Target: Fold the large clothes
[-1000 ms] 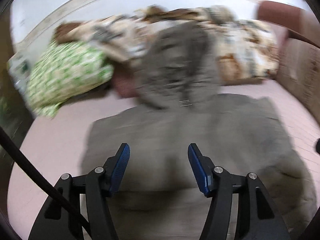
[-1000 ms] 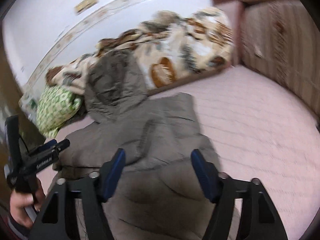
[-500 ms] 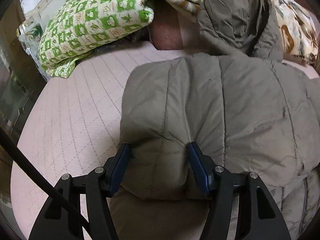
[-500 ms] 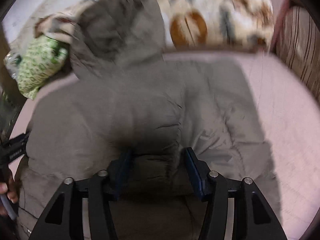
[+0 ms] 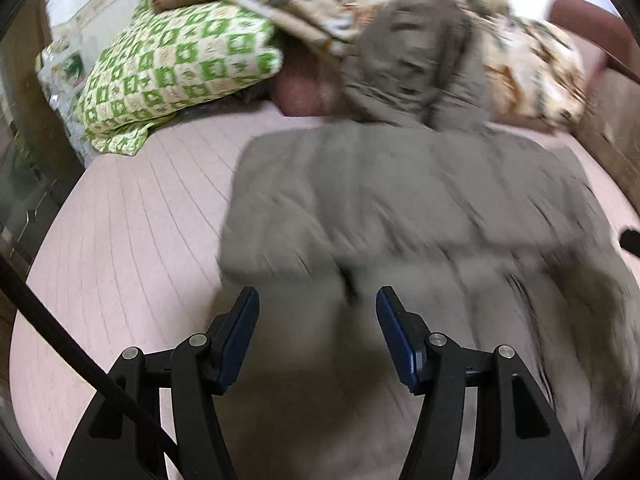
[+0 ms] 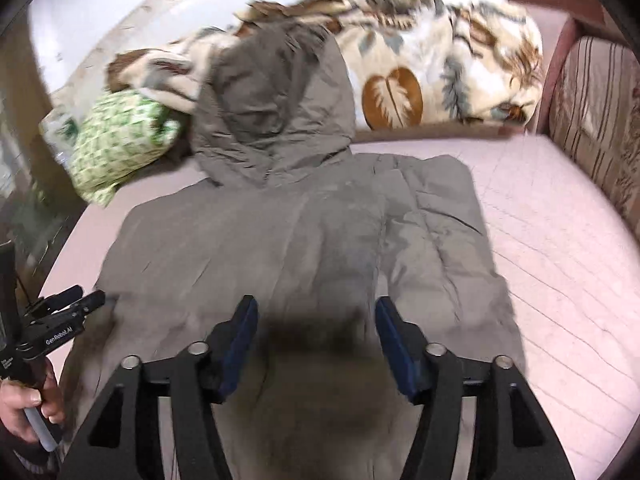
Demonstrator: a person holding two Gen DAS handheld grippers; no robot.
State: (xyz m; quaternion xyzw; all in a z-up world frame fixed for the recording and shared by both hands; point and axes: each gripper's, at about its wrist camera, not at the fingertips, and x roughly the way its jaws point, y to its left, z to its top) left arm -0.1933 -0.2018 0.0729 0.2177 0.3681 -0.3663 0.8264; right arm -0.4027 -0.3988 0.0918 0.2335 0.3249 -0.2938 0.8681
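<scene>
A grey-brown padded jacket point(image 5: 400, 208) lies spread on the pink bed, its hood point(image 5: 412, 60) leaning against the bedding behind. In the left wrist view my left gripper point(image 5: 317, 300) hovers over the jacket's near left part, open, with nothing pinched. The right wrist view shows the jacket point(image 6: 280, 248), its hood point(image 6: 276, 104) and my right gripper point(image 6: 316, 304) over the lower middle. Its jaws are opening; the fabric lies under them in shadow, and the pads do not press on it. The left gripper point(image 6: 68, 308), held by a hand point(image 6: 24, 408), is at the jacket's left edge.
A green-and-white checked pillow point(image 5: 176, 72) and a leaf-patterned blanket point(image 6: 432, 72) are piled along the far wall. A striped upholstered side point(image 6: 596, 112) borders the bed on the right. Bare pink sheet point(image 6: 560, 248) shows right of the jacket and also on its left point(image 5: 132, 220).
Half a second ago each gripper had a fold of the jacket between its fingers. Both have since drawn back, the right one's jaws have widened, and the jacket now lies loose under them.
</scene>
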